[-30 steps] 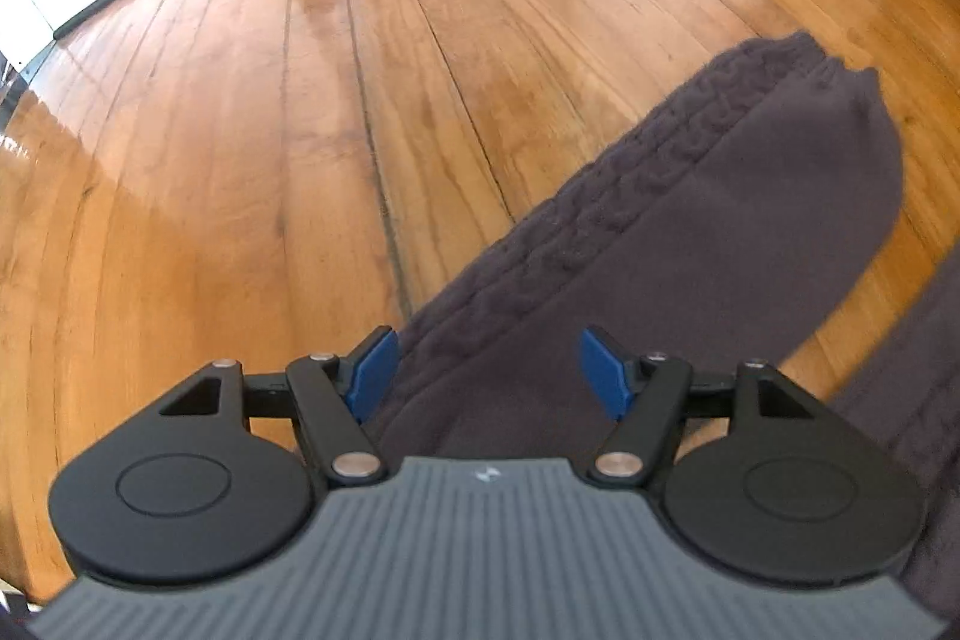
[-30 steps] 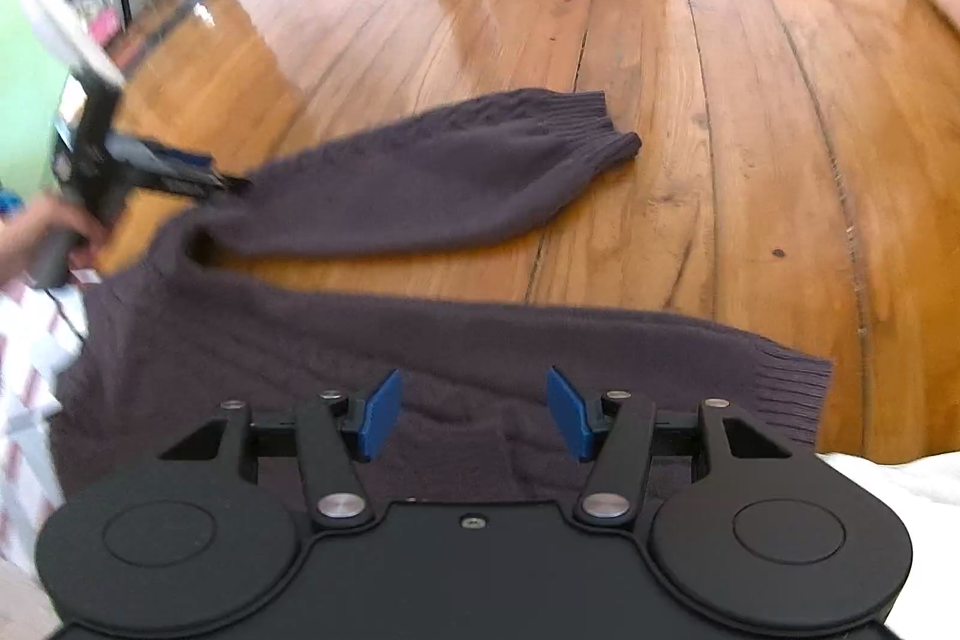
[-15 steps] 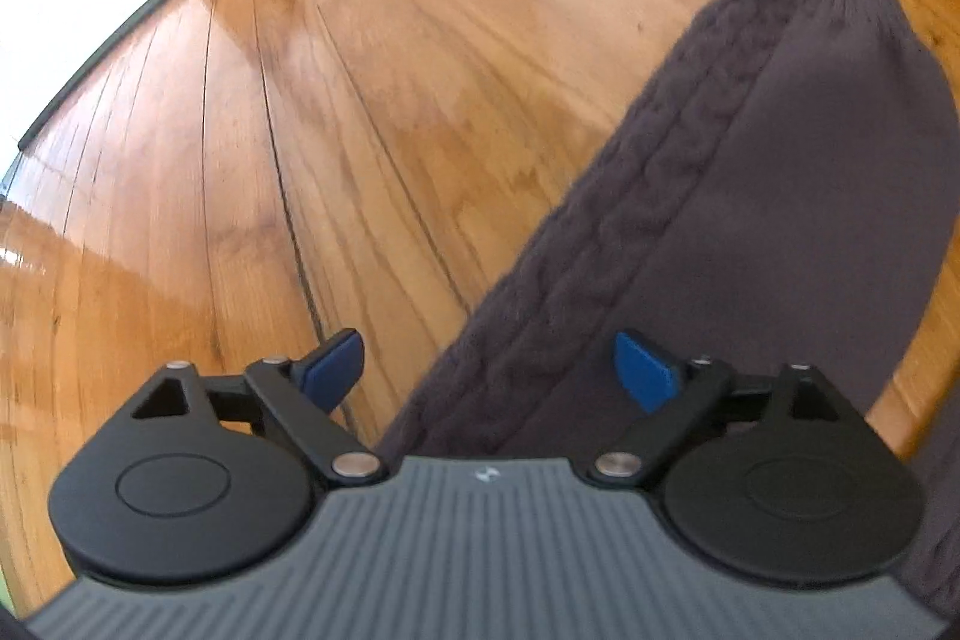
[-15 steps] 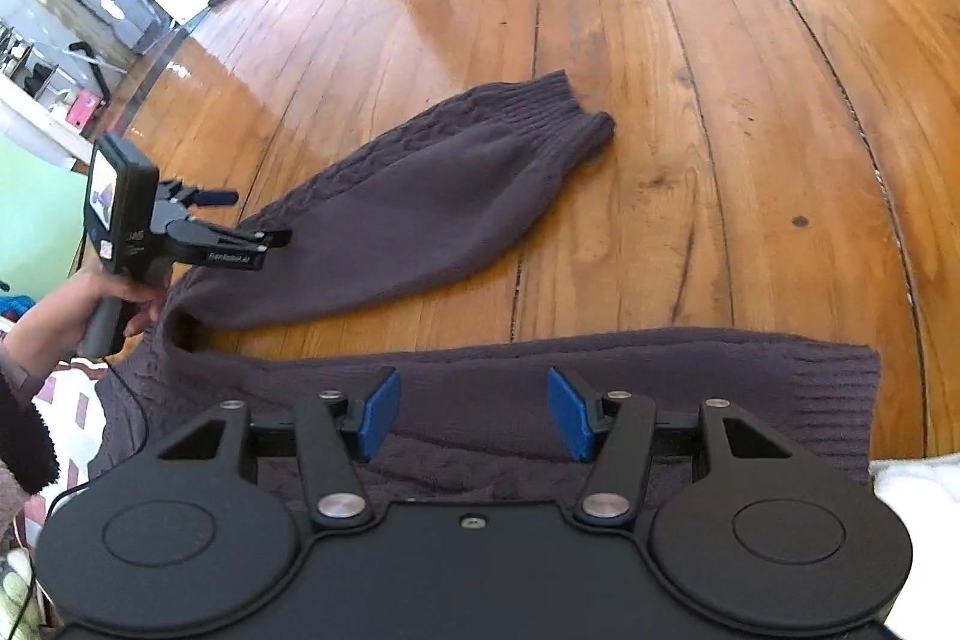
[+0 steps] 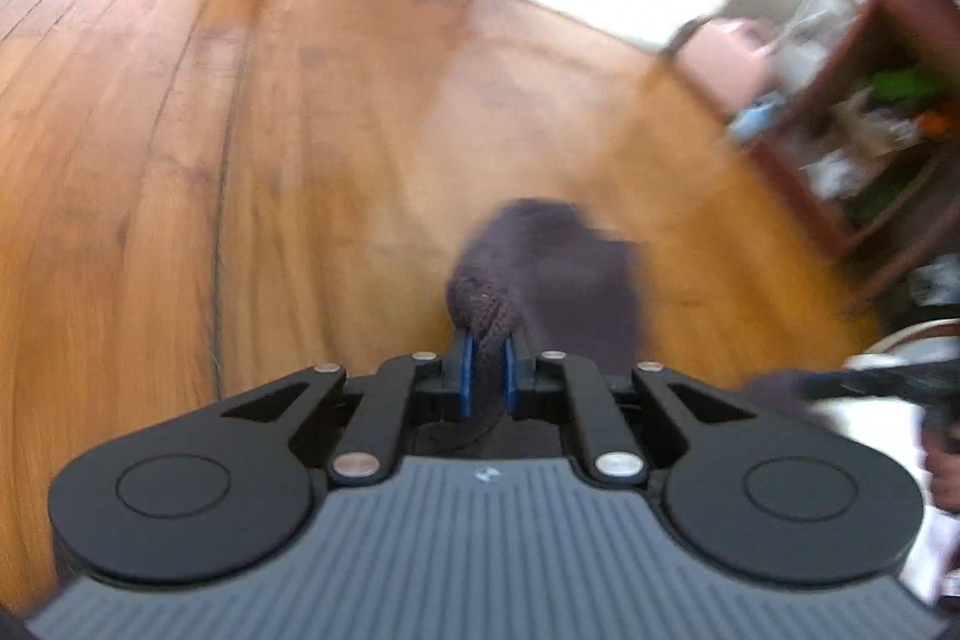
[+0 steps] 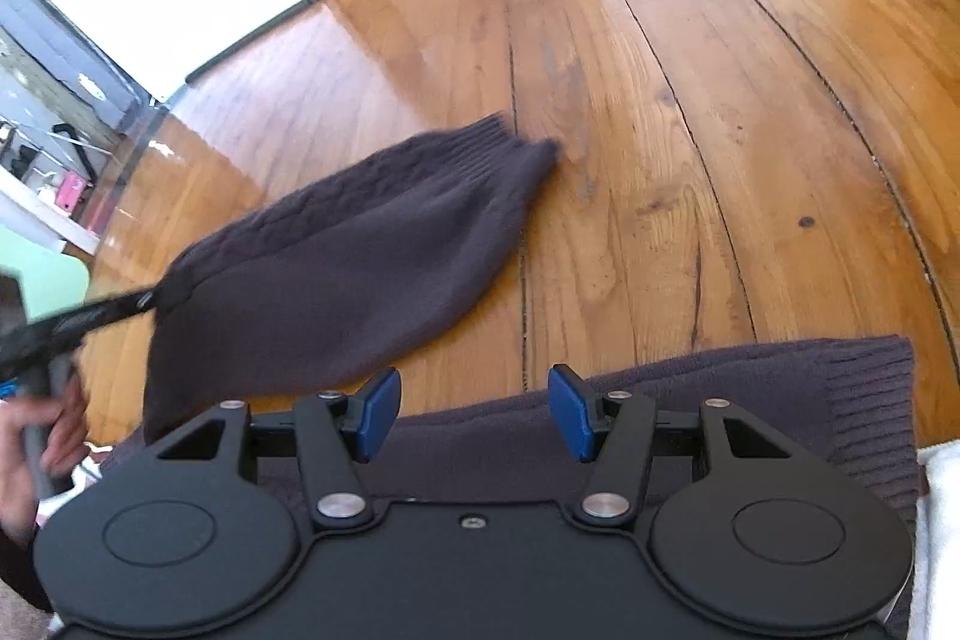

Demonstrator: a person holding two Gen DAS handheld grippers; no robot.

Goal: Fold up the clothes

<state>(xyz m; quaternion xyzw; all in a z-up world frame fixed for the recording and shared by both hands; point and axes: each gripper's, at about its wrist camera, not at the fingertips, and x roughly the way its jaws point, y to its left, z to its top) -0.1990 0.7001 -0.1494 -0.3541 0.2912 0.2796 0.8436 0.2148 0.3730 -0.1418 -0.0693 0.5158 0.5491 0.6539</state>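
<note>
A dark purple cable-knit sweater lies on the wooden floor. Its sleeve (image 6: 360, 244) stretches up and right, with the ribbed cuff (image 6: 498, 148) resting on the boards. My left gripper (image 5: 485, 376) is shut on the sleeve (image 5: 540, 274) near its upper edge, and the knit bunches between the blue pads. In the right wrist view, the left gripper (image 6: 157, 299) pinches the sleeve's left end, held by a hand (image 6: 36, 436). My right gripper (image 6: 474, 415) is open above the sweater's body (image 6: 780, 400), with nothing between its fingers.
A wooden shelf unit (image 5: 870, 118) with clutter stands at the right of the left wrist view. White fabric (image 6: 942, 520) lies at the lower right beside the sweater's hem. Bare floorboards (image 6: 690, 100) extend beyond the cuff.
My left gripper went from open over the sleeve to shut on it and has swung to the right, pulling the sleeve's left end. The right gripper stays open over the body.
</note>
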